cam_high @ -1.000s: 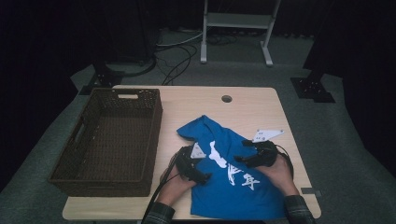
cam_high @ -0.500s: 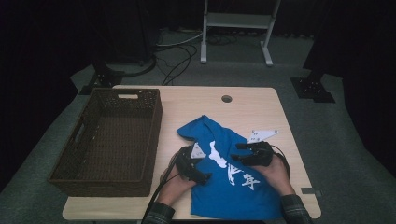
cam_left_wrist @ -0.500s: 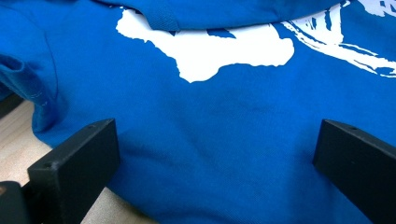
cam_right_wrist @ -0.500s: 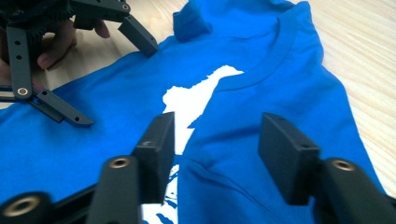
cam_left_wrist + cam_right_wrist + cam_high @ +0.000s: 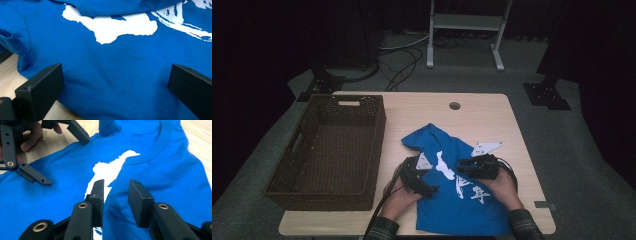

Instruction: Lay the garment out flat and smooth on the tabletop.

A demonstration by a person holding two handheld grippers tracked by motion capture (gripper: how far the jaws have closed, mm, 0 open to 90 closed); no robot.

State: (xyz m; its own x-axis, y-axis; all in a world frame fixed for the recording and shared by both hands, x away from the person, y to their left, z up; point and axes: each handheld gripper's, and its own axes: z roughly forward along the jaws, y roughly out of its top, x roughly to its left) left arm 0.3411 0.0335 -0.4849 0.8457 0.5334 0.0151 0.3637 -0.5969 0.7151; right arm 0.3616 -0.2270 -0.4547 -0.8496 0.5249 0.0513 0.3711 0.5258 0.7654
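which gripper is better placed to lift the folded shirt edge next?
Right gripper, probably: its jaws have just been closing around the fold of the blue shirt. Left gripper stands wide open over flat cloth.

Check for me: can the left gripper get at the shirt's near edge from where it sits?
Probably yes. The left gripper sits at the blue shirt's left edge with jaws wide open over flat cloth, nothing between. The right gripper, jaws just closing over a fold, sits clear to the side.

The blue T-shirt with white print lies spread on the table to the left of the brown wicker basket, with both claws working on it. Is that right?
Not quite. The high view shows the blue T-shirt lying to the right of the wicker basket, not left. It is spread on the table, with the left claw and right claw on it.
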